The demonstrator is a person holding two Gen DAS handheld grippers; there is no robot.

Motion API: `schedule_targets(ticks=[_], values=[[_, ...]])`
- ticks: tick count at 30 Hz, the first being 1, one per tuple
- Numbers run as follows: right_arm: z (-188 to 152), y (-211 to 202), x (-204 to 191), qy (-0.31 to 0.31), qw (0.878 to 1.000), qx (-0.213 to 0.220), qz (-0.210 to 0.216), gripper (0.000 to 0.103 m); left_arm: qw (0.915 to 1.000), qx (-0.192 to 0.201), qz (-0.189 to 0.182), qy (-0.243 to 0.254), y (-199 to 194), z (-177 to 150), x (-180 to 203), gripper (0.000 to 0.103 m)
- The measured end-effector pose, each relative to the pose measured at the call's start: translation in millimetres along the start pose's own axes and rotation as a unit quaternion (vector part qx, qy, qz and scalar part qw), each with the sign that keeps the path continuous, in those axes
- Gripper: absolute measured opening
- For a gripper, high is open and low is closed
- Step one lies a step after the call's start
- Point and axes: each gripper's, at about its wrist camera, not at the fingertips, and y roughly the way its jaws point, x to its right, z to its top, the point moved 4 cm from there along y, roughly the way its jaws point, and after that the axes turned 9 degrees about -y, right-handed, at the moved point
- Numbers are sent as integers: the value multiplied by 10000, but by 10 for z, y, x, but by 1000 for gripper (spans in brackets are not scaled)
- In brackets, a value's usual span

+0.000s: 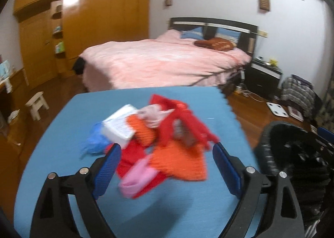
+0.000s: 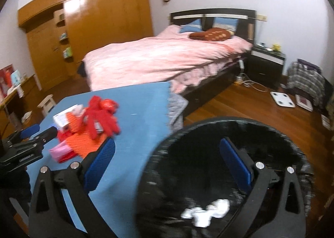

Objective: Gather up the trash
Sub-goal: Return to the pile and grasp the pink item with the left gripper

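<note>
On the blue table [image 1: 187,206] lies a blurred pile: red gloves [image 1: 183,116], an orange knit cloth [image 1: 179,160], a white box [image 1: 121,127], a crumpled blue bag [image 1: 94,141] and a pink piece [image 1: 135,177]. My left gripper [image 1: 167,147] hangs open just above the near side of the pile, with nothing between its pads. The right wrist view shows it at the left [image 2: 42,129]. My right gripper [image 2: 167,142] stands open and empty over the black-lined trash bin [image 2: 229,120]. Crumpled white paper [image 2: 206,213] lies inside the bin.
The bin [image 1: 265,144] stands against the table's right edge. Beyond the table is a bed with a pink cover [image 1: 167,60]. A small stool [image 1: 36,104] is on the left, and a white scale [image 1: 277,109] lies on the wooden floor to the right.
</note>
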Motion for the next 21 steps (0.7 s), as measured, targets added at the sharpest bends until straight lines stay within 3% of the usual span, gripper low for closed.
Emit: schedule_targets(ticks=[3, 11, 21], values=[[54, 113, -248, -93, 9998, -19, 191, 98, 9998, -27, 160, -101, 33, 15, -194, 86], [115, 429, -697, -254, 9986, -117, 456, 98, 9985, -332, 384, -199, 244, -167, -530, 70], [30, 778, -984, -400, 9974, -328, 507, 98, 9977, -582, 302, -158, 365, -364, -590, 66]])
